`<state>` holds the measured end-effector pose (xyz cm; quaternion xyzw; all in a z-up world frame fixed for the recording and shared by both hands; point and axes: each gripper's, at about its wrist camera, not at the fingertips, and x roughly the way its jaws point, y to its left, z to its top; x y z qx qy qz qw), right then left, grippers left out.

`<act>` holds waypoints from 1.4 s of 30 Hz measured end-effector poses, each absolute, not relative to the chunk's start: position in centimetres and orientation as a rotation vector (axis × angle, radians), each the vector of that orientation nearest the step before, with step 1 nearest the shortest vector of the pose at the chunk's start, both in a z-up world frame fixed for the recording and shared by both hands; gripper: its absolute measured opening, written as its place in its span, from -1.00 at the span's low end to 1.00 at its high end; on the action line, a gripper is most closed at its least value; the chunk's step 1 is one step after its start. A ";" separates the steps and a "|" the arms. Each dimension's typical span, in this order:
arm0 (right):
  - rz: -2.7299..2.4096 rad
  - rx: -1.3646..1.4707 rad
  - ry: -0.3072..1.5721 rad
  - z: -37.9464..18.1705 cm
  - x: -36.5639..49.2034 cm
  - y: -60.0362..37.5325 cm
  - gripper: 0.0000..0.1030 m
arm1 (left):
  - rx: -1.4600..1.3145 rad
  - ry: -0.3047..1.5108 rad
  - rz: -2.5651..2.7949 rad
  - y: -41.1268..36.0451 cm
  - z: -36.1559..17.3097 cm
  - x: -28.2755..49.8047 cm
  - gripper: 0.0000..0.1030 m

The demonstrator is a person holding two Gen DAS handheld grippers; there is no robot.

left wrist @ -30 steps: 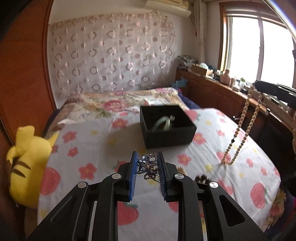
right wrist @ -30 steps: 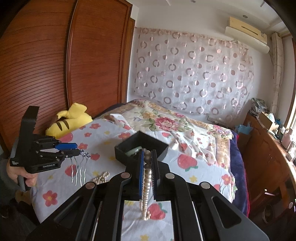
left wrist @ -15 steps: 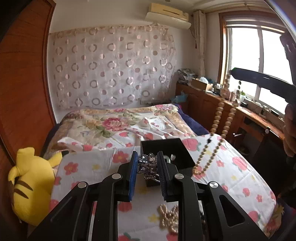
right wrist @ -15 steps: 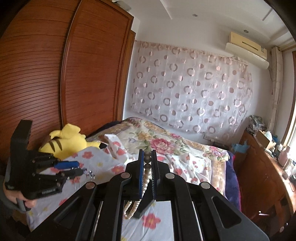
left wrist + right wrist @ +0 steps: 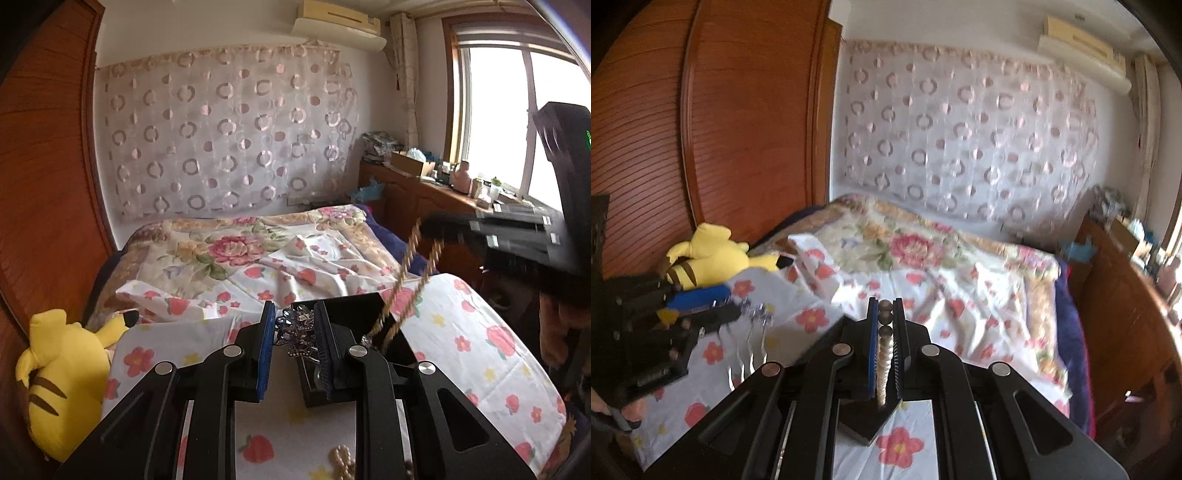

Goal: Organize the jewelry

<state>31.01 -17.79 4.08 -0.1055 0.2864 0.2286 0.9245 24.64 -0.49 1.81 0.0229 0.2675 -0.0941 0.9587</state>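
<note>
left wrist view: the left hand-held gripper is seen clamped on a jewelled hair comb, whose ornate silver top is pinched between the blue pads. directly beyond and below the fingertips a black jewelry box is seen on the bed sheet, partly hidden by the fingers. from the upper right the right hand-held gripper is seen, blurred, with a beaded necklace hung from it in a long double strand whose lower end reaches the box's right side; whether it touches the contents cannot be told. a loose string of pearls lies on the sheet near the bottom edge.

right wrist view: the right hand-held gripper is seen closed on the beaded necklace, the strand running straight down between the pads, its long axis near vertical. the corner of the black jewelry box shows just under the fingers. at the left, the left hand-held gripper is seen with the comb's wavy prongs hung downward, beside the box rather than over it.

the right hand-held gripper is judged the nearer to the box, so the necklace is likely to be lowered in first.
</note>
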 end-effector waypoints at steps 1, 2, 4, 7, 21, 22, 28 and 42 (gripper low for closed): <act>0.477 -0.200 0.614 3.0 31.3 -17.9 -0.83 | 0.046 0.549 -0.190 -0.6 1.5 25.0 -0.61; 0.478 -0.195 0.637 2.2 31.6 -17.9 -0.83 | 0.046 0.559 -0.188 -0.7 1.2 25.7 -0.61; 0.473 -0.195 0.662 0.9 31.7 -17.8 -0.82 | 0.054 0.579 -0.179 -1.0 0.5 27.0 -0.61; 0.471 -0.184 0.682 -0.1 31.7 -18.2 -0.81 | 0.065 0.596 -0.170 -1.1 -0.3 28.3 -0.61; 0.513 -0.150 0.639 0.7 28.2 -21.4 -0.59 | 0.088 0.656 -0.157 -4.3 -2.2 33.2 -0.61; 0.515 -0.150 0.640 0.5 27.9 -21.5 -0.59 | 0.091 0.661 -0.158 -4.5 -2.3 33.4 -0.61; 0.530 -0.148 0.653 -0.7 26.7 -21.8 -0.59 | 0.122 0.665 -0.181 -5.5 -2.8 33.3 -0.59; 0.571 -0.110 0.682 -3.4 22.0 -22.2 -0.59 | 0.101 0.615 -0.208 -3.0 -2.2 26.9 -0.18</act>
